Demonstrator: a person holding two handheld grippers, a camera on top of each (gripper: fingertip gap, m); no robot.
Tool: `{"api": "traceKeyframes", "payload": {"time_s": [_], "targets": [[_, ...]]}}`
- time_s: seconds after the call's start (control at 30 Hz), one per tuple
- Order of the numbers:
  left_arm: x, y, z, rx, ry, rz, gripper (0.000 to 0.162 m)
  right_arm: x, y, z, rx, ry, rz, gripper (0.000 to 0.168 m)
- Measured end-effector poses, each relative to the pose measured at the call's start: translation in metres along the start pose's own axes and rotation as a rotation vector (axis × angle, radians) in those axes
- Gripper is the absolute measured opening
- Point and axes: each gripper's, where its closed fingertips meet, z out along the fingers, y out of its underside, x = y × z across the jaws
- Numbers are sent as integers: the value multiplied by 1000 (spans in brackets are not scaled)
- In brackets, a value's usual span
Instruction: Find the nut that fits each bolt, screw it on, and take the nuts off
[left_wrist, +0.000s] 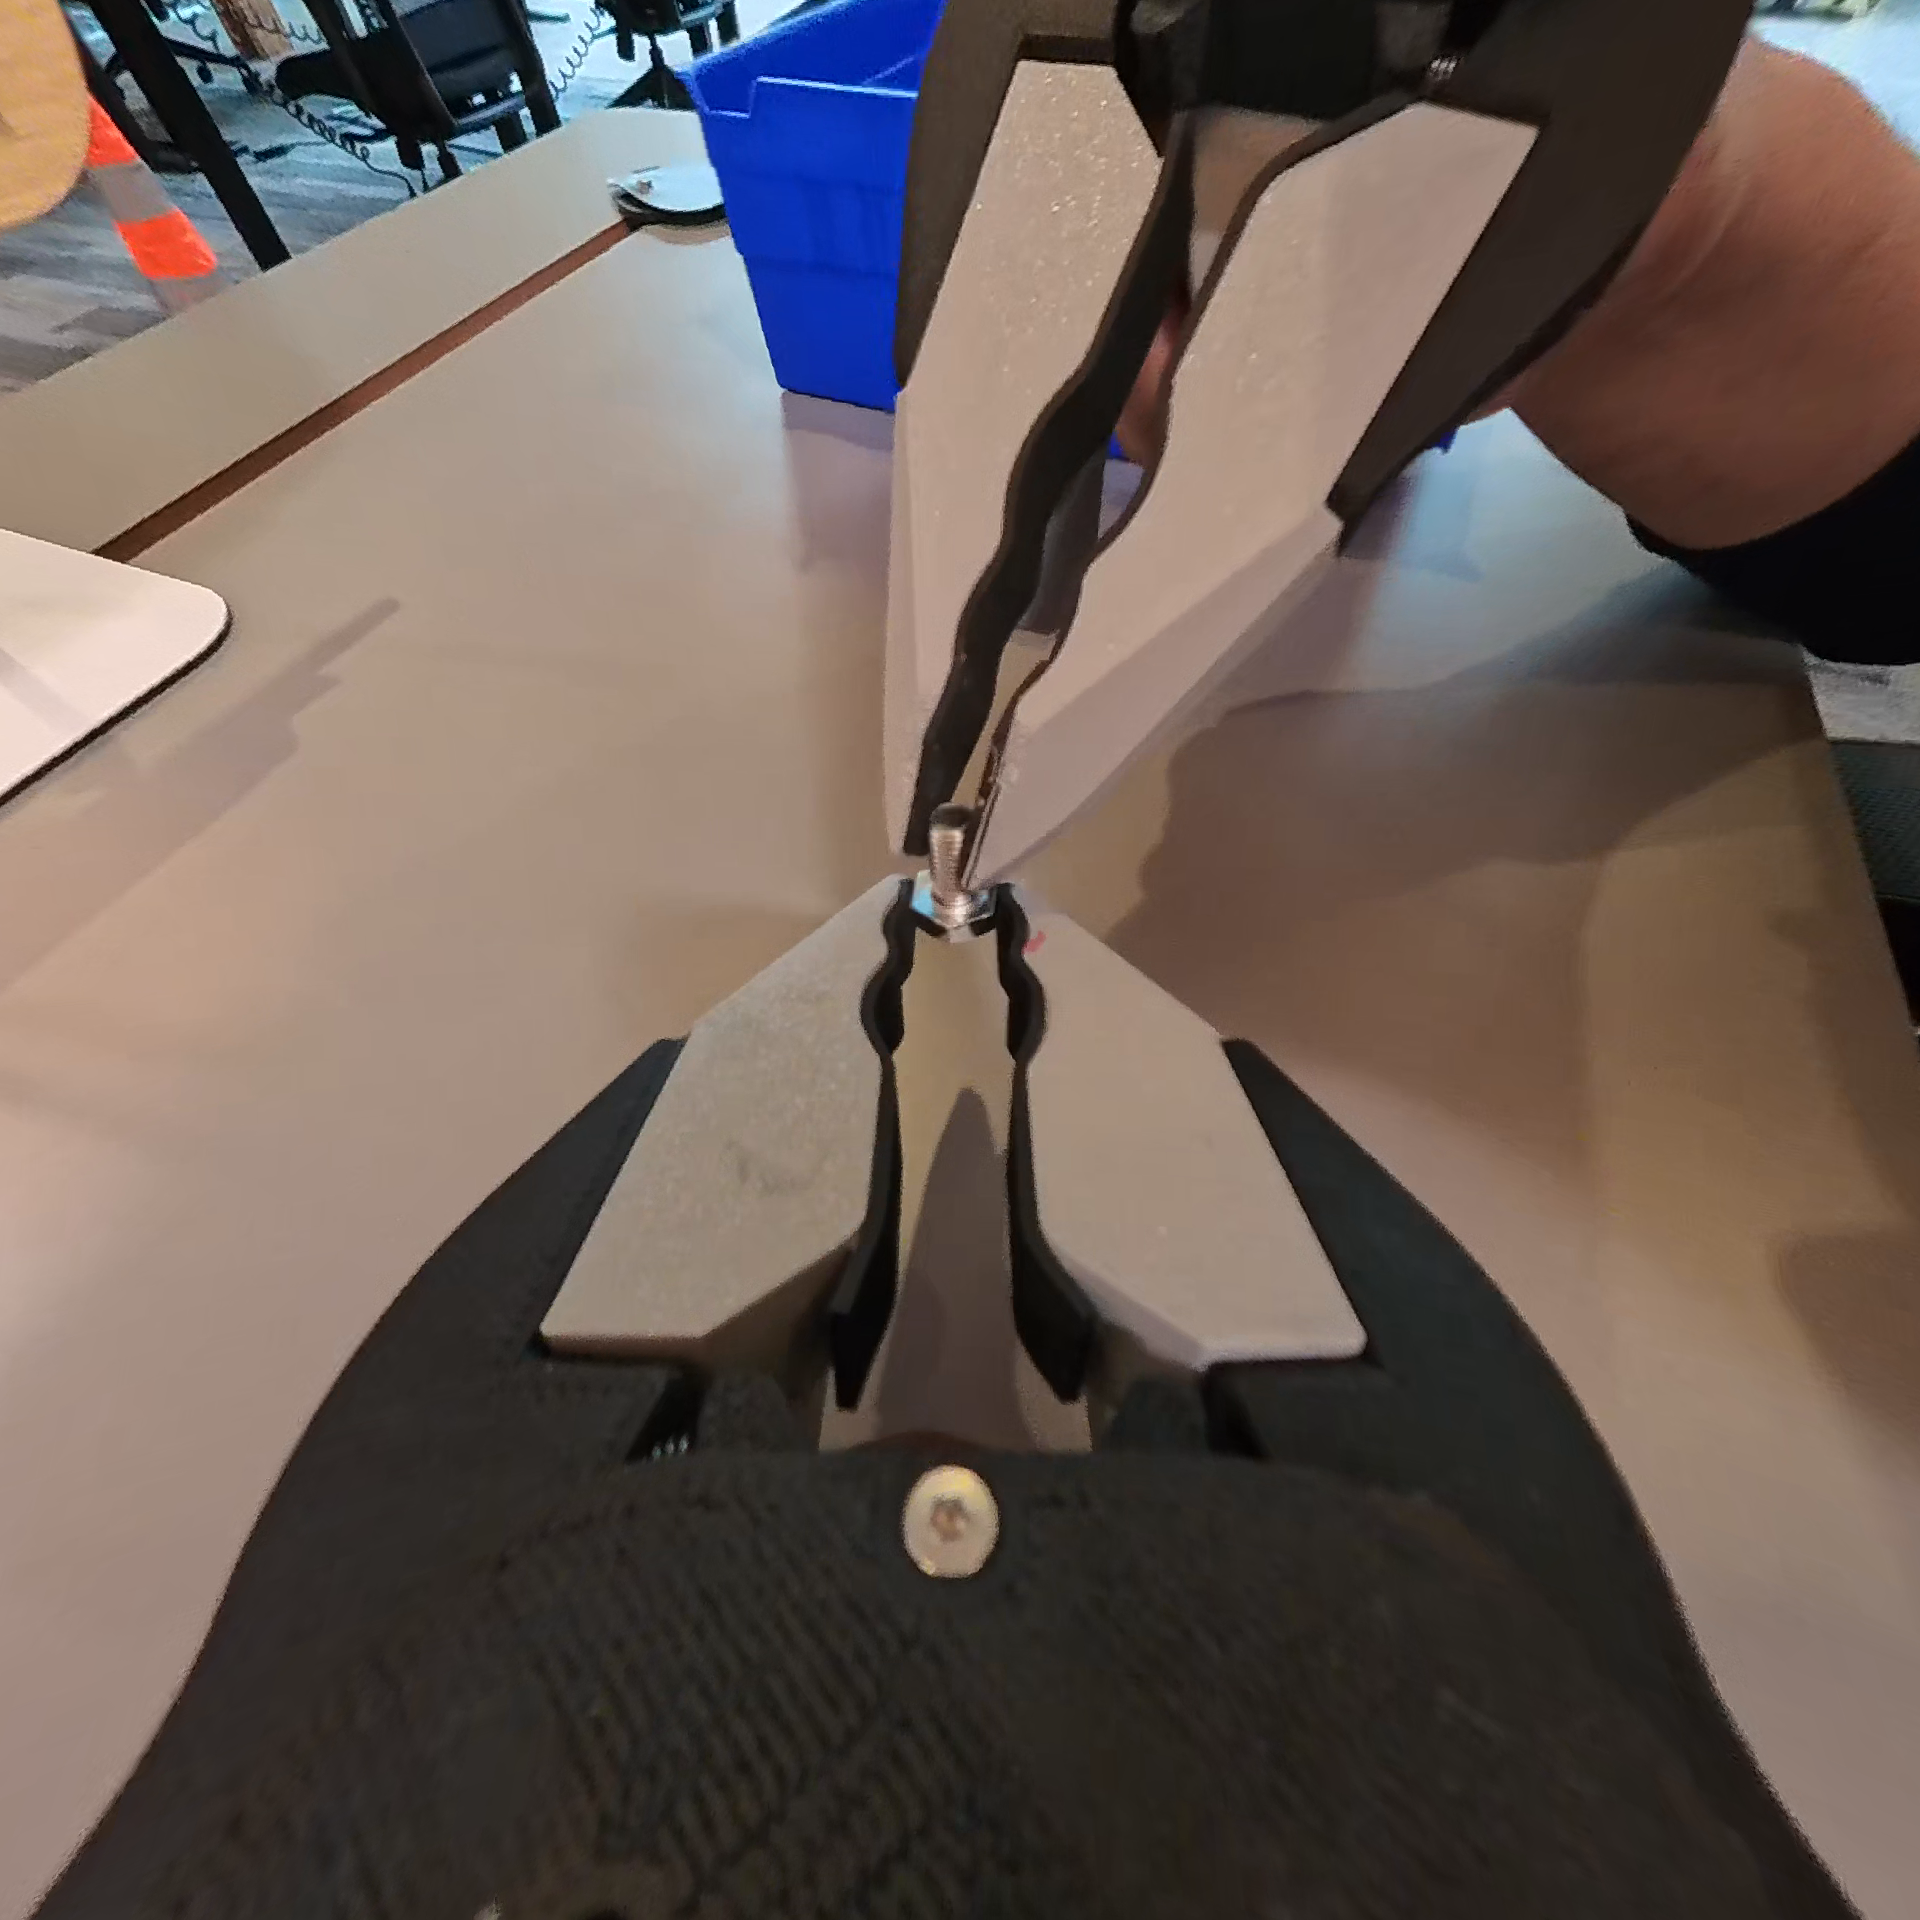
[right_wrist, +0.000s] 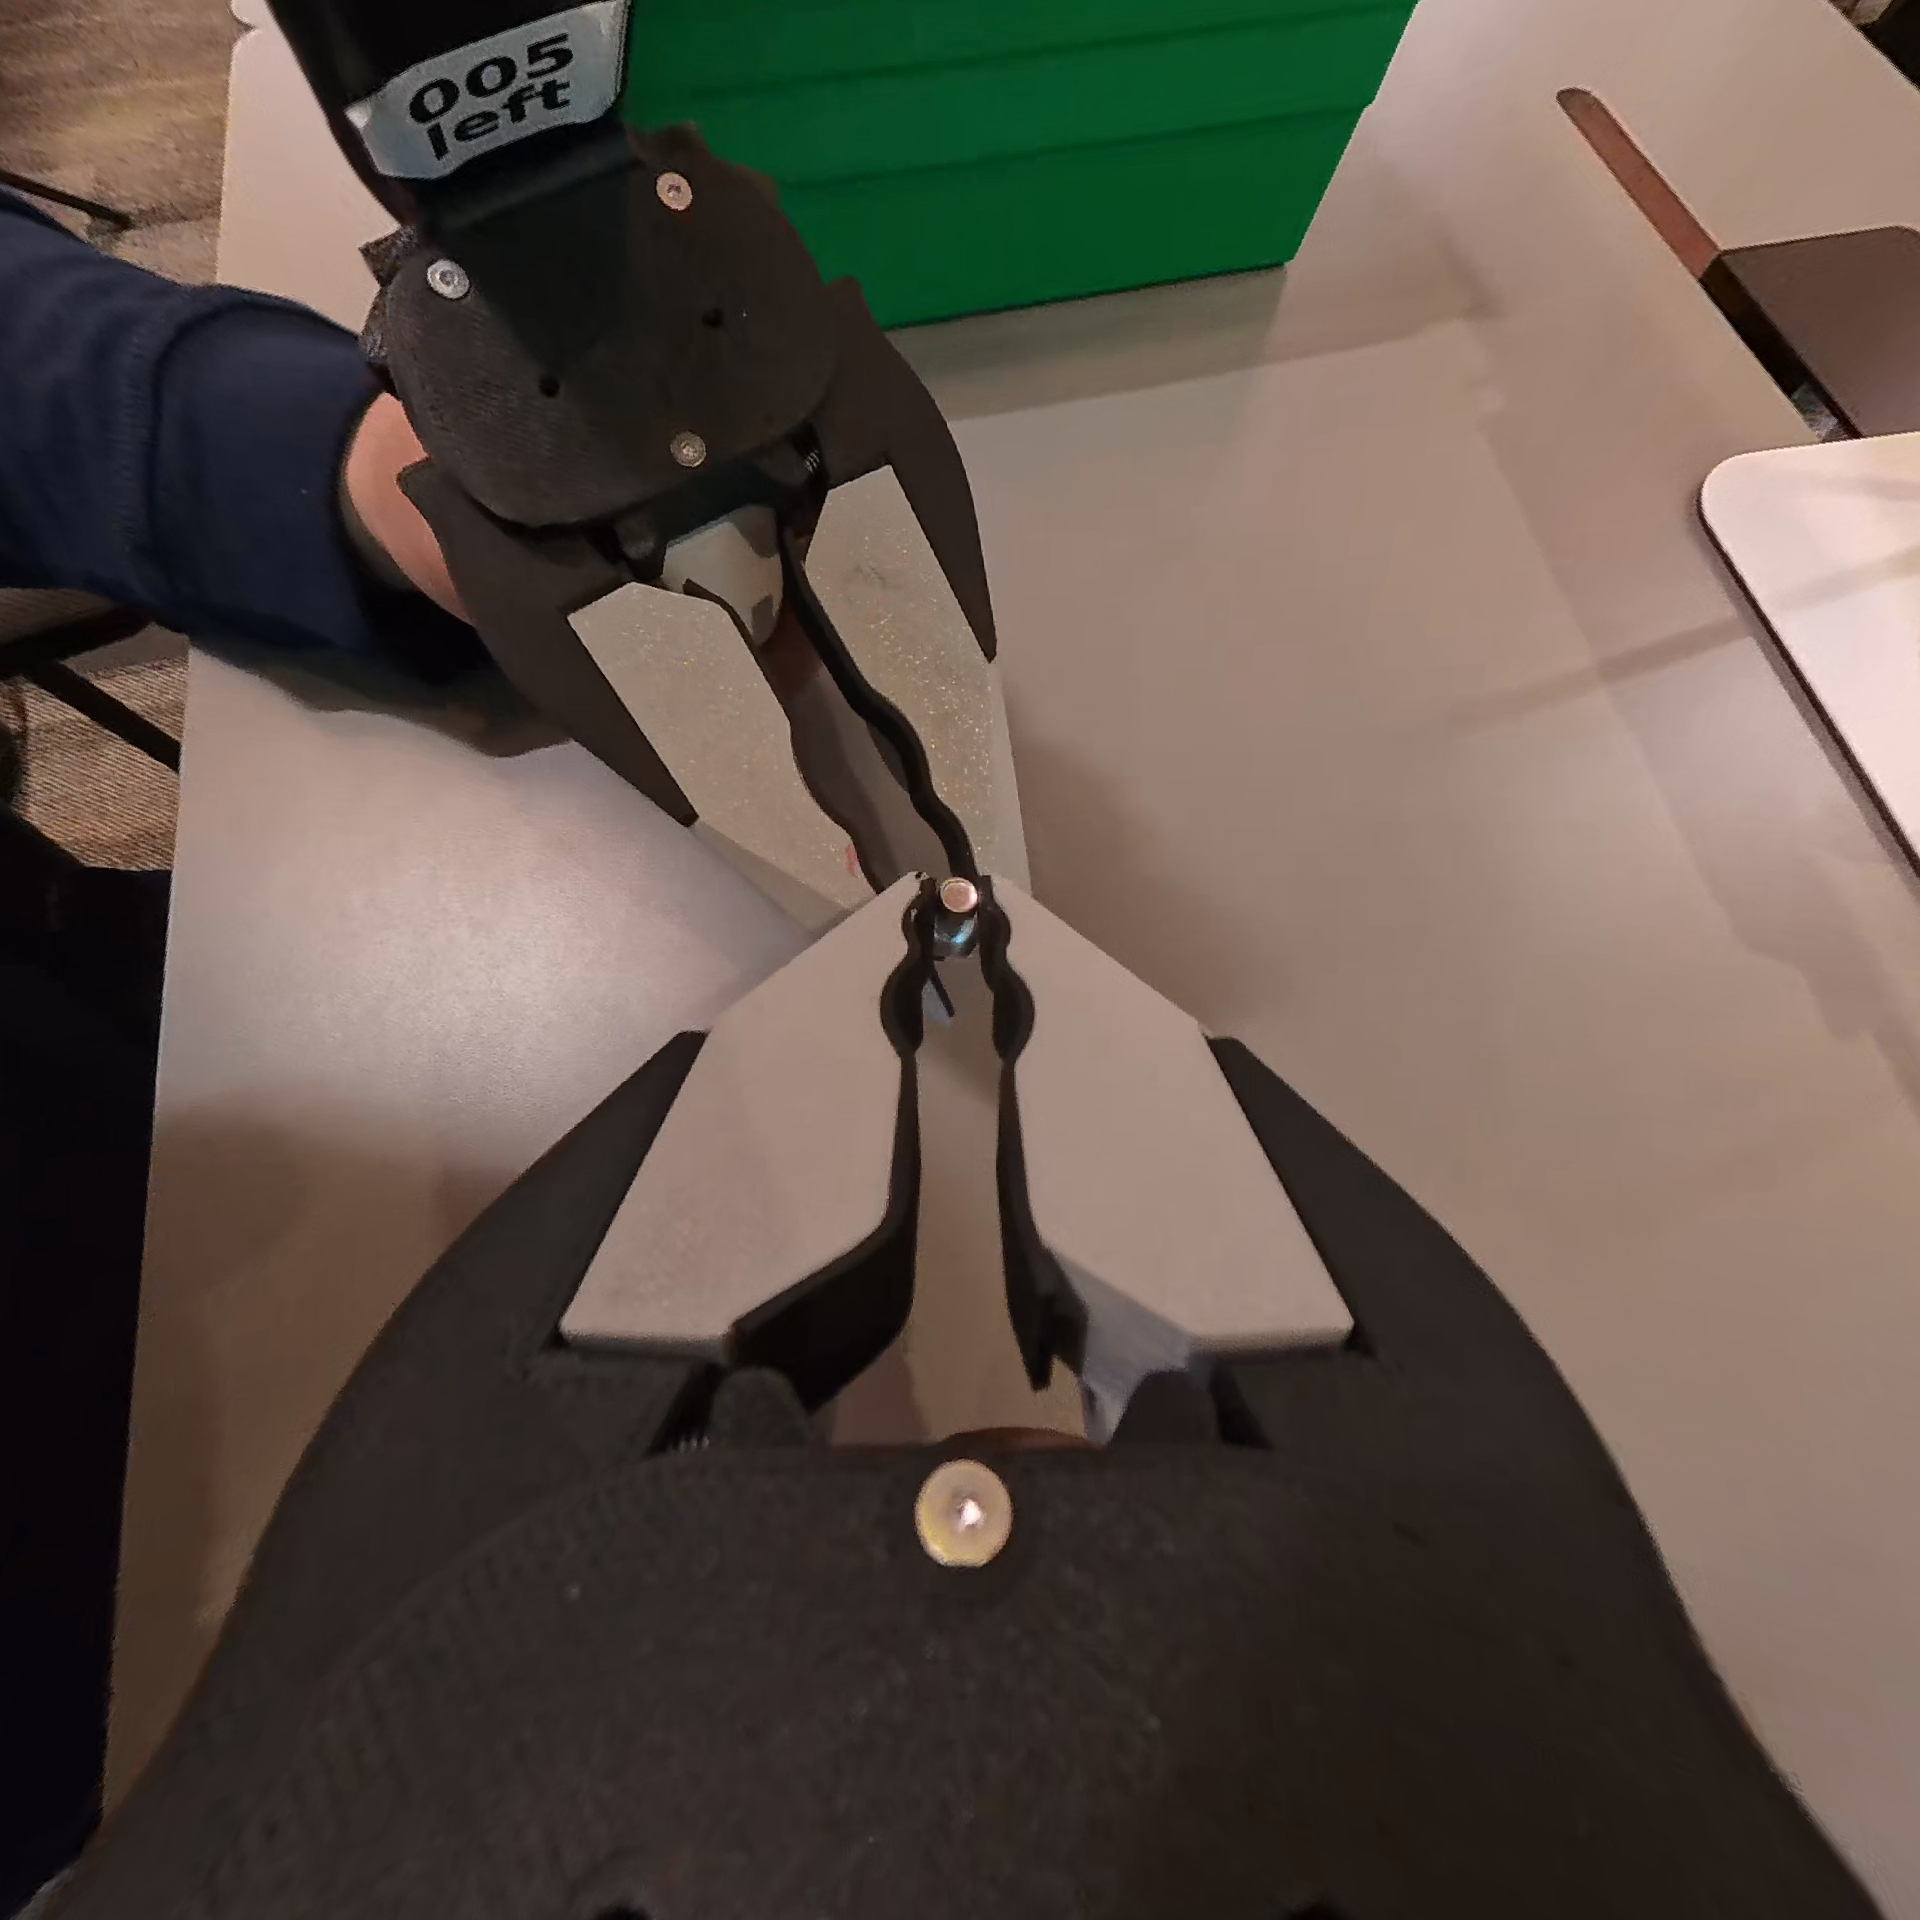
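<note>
In the left wrist view my left gripper (left_wrist: 954, 914) is shut on a silver hex nut (left_wrist: 956, 923) at its fingertips, above the table. A small silver bolt (left_wrist: 945, 847) stands in the nut, its threaded shaft entering it. My right gripper (left_wrist: 951, 836) comes down from above and is shut on the bolt's upper end. In the right wrist view my right gripper (right_wrist: 954, 912) pinches the bolt (right_wrist: 956, 891), whose round end faces the camera. The left gripper (right_wrist: 930, 871) meets it tip to tip from the upper left. The nut is mostly hidden there.
A blue bin (left_wrist: 810, 208) stands behind the grippers and a green bin (right_wrist: 1039, 156) at the table's far side. A white flat tray (left_wrist: 83, 665) (right_wrist: 1849, 623) lies at the table edge. A person's hand (left_wrist: 1714, 312) and dark sleeve (right_wrist: 156, 447) hold the grippers. The grippers are tip to tip, or close to it.
</note>
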Motion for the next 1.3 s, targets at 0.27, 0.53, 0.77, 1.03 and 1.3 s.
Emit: {"api": "traceKeyframes", "payload": {"time_s": [0.27,0.53,0.77,1.03,1.3], "targets": [[-5,-11,-13,84,46,-70,7,12,3,-9,16,1,131,5],[-3,-16,-15,117,60,-70,6,14,7,-12,39,-30,217,5],[-1,-17,-14,125,76,-83,2,9,3,-10,40,-34,208,5],[-2,-19,-16,132,70,-95,7,9,2,-9,43,-29,203,5],[-1,-21,-17,149,85,-115,7,8,-1,-8,54,-31,200,5]]}}
